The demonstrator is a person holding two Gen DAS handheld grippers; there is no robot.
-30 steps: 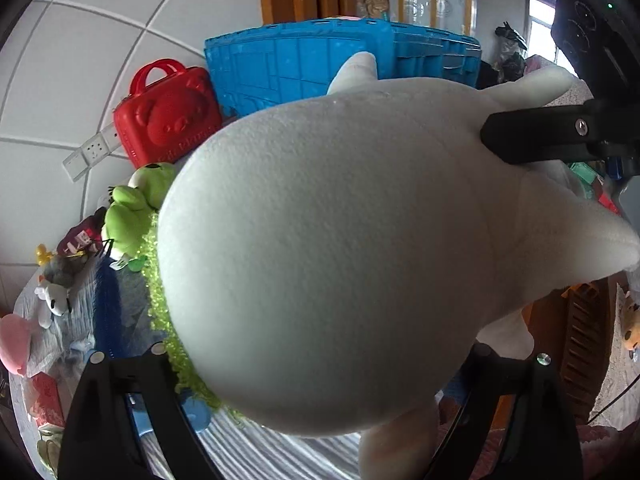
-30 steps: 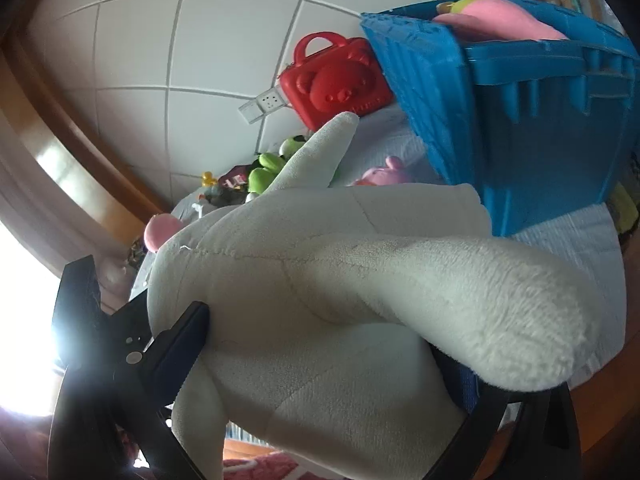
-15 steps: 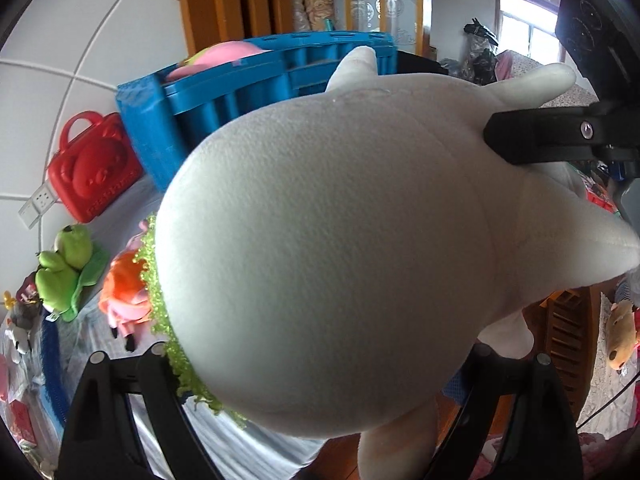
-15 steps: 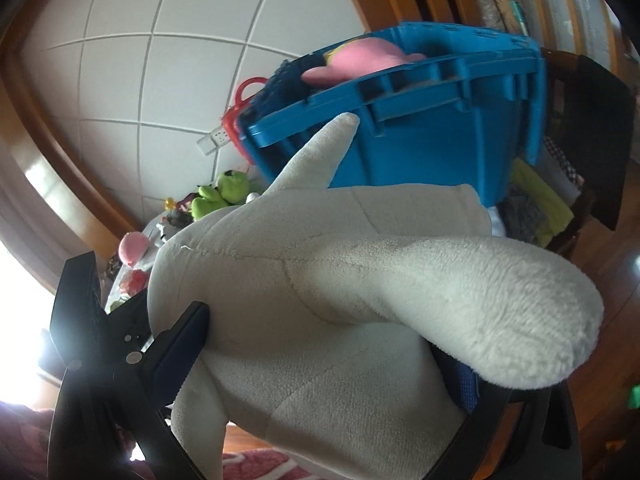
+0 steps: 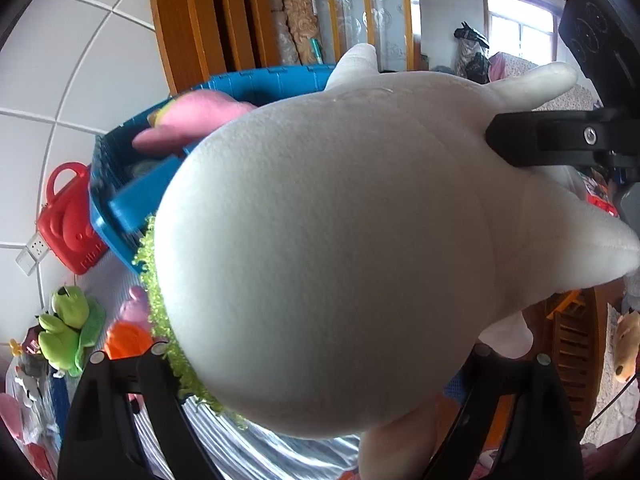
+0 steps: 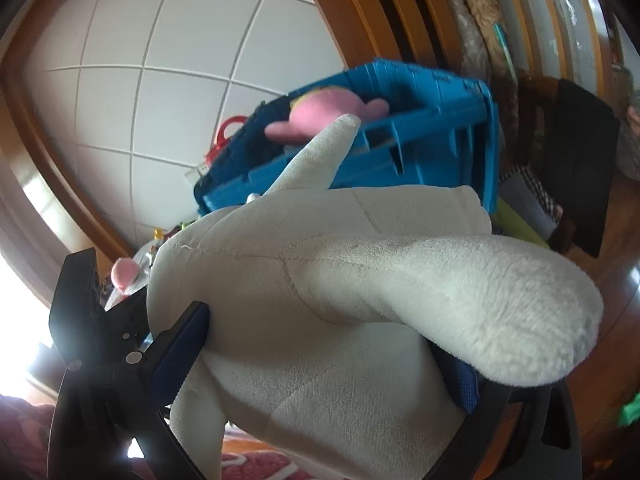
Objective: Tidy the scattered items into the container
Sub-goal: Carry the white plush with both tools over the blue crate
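Both hand-held grippers, left [image 5: 320,408] and right [image 6: 320,364], clamp the big, soft white plush toy [image 5: 328,248] aloft just short of the ribbed blue plastic crate [image 5: 120,208], so it likely needs lifting over the rim onto the pink plush [image 6: 324,114] inside.

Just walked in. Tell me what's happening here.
A person is carrying a big white plush toy with both claws: the left claw grips one end, the right claw the other. It is held up in front of the blue crate, which already has a pink plush inside. A red toy case and a green frog lie on the surface below.
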